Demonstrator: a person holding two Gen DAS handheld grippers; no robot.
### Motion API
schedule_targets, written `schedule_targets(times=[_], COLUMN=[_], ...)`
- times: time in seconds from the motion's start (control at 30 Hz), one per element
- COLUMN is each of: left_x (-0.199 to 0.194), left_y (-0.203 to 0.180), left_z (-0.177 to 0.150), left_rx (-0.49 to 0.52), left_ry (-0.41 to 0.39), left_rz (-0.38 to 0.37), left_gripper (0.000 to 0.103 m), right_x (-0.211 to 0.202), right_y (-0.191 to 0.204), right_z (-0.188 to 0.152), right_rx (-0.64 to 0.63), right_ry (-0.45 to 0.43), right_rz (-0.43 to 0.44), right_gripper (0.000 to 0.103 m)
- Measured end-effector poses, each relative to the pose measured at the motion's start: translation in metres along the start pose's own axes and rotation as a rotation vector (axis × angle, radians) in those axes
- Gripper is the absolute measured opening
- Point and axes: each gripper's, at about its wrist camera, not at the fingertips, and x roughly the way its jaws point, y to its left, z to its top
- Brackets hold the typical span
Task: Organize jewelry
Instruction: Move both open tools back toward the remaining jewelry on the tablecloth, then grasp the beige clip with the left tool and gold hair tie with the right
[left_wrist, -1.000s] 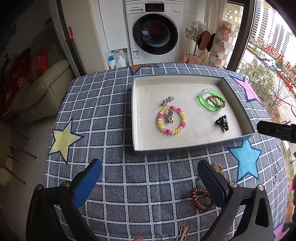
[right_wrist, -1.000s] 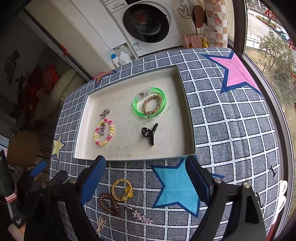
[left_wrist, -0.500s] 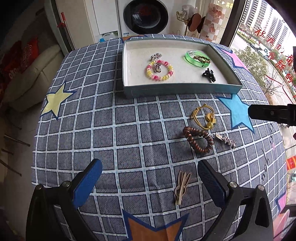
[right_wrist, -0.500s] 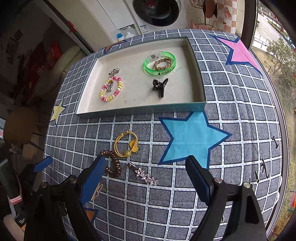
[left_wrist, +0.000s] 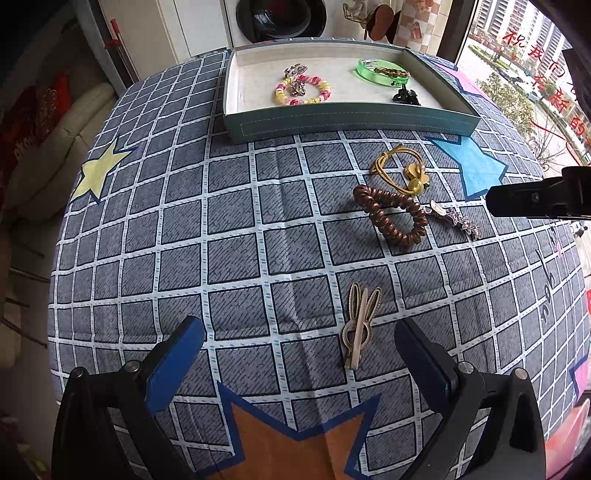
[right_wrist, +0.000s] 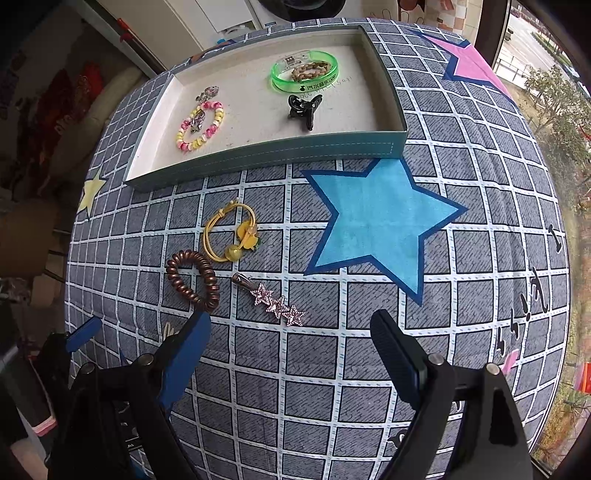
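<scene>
A teal tray (left_wrist: 351, 120) (right_wrist: 266, 153) at the table's far side holds a pink-yellow bead bracelet (left_wrist: 303, 89) (right_wrist: 199, 125), a green bangle (left_wrist: 384, 72) (right_wrist: 304, 74) and a black claw clip (left_wrist: 405, 96) (right_wrist: 303, 110). On the cloth lie a yellow hair tie (left_wrist: 400, 168) (right_wrist: 231, 232), a brown spiral hair tie (left_wrist: 391, 214) (right_wrist: 192, 278), a star clip (left_wrist: 458, 219) (right_wrist: 273, 301) and a beige rabbit-ear clip (left_wrist: 360, 321). My left gripper (left_wrist: 299, 354) is open, just before the beige clip. My right gripper (right_wrist: 290, 349) is open, just before the star clip.
The table wears a grey checked cloth with star patches, blue (right_wrist: 380, 218), yellow (left_wrist: 98, 173) and orange (left_wrist: 291, 443). A washing machine (left_wrist: 280, 18) stands behind the table, a sofa (left_wrist: 44, 147) to the left and a window (left_wrist: 524, 74) to the right.
Both grippers have pulled back from the tray toward the table's near side and dropped lower. The loose hair ties and clips now lie in front of them. Both stayed open.
</scene>
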Motion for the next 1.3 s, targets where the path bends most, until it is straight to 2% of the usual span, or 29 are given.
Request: schedule_targets(times=[0.6, 0.63, 0.67, 0.73, 0.9, 1.1, 1.2, 1.27, 1.3], left_x=[0.018, 0.019, 0.021, 0.022, 0.023, 0.018, 0.016, 0.014, 0.013], left_y=[-0.012, -0.011, -0.010, -0.008, -0.005, -0.015, -0.025, -0.033, -0.036], left_z=[-0.003, -0.003, -0.003, -0.005, -0.008, -0.006, -0.001, 0.000, 0.000], left_rx=[0.003, 0.001, -0.001, -0.015, -0.015, 0.000, 0.023, 0.047, 0.057], left_ry=[0.031, 0.033, 0.040, 0.040, 0.035, 0.038, 0.040, 0.034, 0.031], left_rz=[0.013, 0.013, 0.015, 0.009, 0.001, -0.021, -0.034, -0.040, -0.041], left_gripper=[0.103, 0.098, 0.094, 0.094, 0.091, 0.077, 0.066, 0.048, 0.045], right_x=[0.034, 0.037, 0.040, 0.047, 0.051, 0.059, 0.061, 0.062, 0.062], right_y=[0.019, 0.020, 0.022, 0.024, 0.034, 0.058, 0.066, 0.070, 0.068], right_z=[0.033, 0.034, 0.035, 0.037, 0.039, 0.041, 0.042, 0.042, 0.043], right_rx=[0.045, 0.046, 0.048, 0.056, 0.033, -0.053, -0.095, -0.108, -0.104], right_ry=[-0.003, -0.002, 0.001, 0.009, -0.013, -0.024, -0.030, -0.034, -0.035], right_rz=[0.011, 0.003, -0.003, -0.014, -0.053, -0.130, -0.175, -0.188, -0.185], right_gripper=[0.089, 0.087, 0.081, 0.074, 0.066, 0.049, 0.034, 0.017, 0.014])
